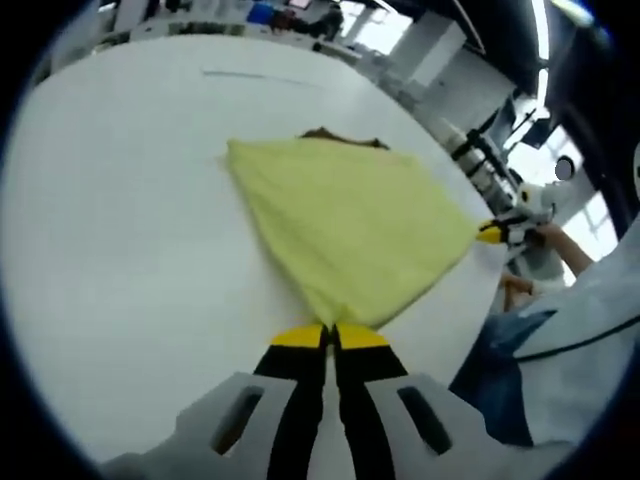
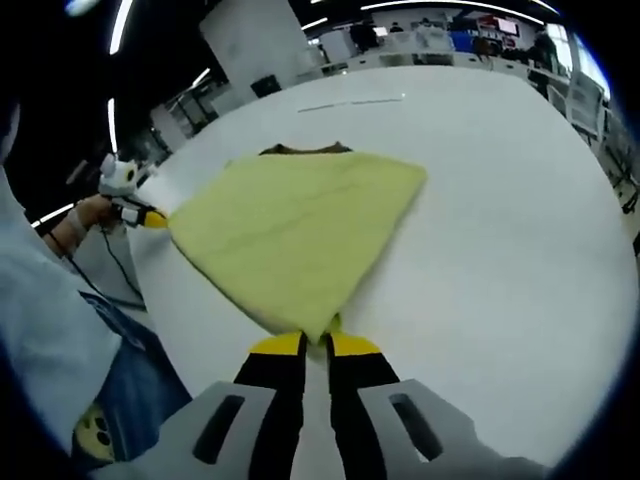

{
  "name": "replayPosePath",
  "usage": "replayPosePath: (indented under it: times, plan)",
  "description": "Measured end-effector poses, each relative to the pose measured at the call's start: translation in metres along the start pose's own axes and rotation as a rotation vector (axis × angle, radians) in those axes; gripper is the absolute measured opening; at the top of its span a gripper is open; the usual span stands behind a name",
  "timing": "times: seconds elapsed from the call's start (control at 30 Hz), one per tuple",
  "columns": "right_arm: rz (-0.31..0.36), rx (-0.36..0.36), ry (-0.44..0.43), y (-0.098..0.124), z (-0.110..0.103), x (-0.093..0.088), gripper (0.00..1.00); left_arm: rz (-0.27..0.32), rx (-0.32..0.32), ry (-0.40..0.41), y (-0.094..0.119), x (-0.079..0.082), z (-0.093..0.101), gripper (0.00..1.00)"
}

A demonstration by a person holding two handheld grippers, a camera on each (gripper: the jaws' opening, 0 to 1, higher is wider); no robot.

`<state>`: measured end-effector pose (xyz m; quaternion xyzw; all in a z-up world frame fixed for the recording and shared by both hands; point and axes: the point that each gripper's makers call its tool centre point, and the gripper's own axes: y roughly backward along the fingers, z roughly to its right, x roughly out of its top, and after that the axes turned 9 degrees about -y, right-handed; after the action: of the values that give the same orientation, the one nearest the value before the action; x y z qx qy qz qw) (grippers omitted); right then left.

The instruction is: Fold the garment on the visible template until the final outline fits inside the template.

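Note:
A yellow garment [image 1: 345, 225] lies folded into a rough triangle on the white table [image 1: 120, 260]. My left gripper [image 1: 330, 335] is shut on its near corner. My right gripper [image 1: 490, 234] comes in from the right and pinches the corner at the table's edge. In the right gripper view, the right gripper [image 2: 318, 345] is shut on the near corner of the garment [image 2: 295, 225], and the left gripper [image 2: 155, 219] holds the left corner. A thin brown strip [image 1: 340, 138] [image 2: 305, 149] peeks out beyond the garment's far edge. I cannot tell what the strip is.
The table's edge runs close by the person's jeans [image 1: 505, 375] [image 2: 125, 375]. A faint line [image 2: 350, 102] marks the table [image 2: 520, 230] beyond the garment. Benches and equipment [image 1: 480, 150] stand past the table.

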<state>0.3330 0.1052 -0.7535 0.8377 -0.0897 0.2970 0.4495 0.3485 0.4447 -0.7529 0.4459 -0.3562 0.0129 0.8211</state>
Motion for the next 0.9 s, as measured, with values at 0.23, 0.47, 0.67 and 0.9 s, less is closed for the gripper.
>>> replayPosePath:
  times: [0.23,0.47,0.67,0.9]
  plan:
    - [-0.004,0.002,0.004,0.0016,0.0009,0.0008,0.08,-0.001,-0.003,0.002,-0.0008,-0.0001,0.0001,0.0]
    - [-0.014,0.003,0.009,0.0024,0.001,0.0009,0.08,-0.001,0.0,0.015,-0.0008,-0.0003,-0.0032,0.0]
    - [-0.019,-0.007,0.014,0.0052,0.0038,0.0011,0.07,-0.014,-0.008,0.005,-0.0031,-0.0016,-0.0017,0.0]
    - [-0.015,-0.017,0.023,0.0067,0.0047,0.0036,0.03,-0.01,-0.007,0.035,-0.002,-0.0007,-0.0033,0.0]
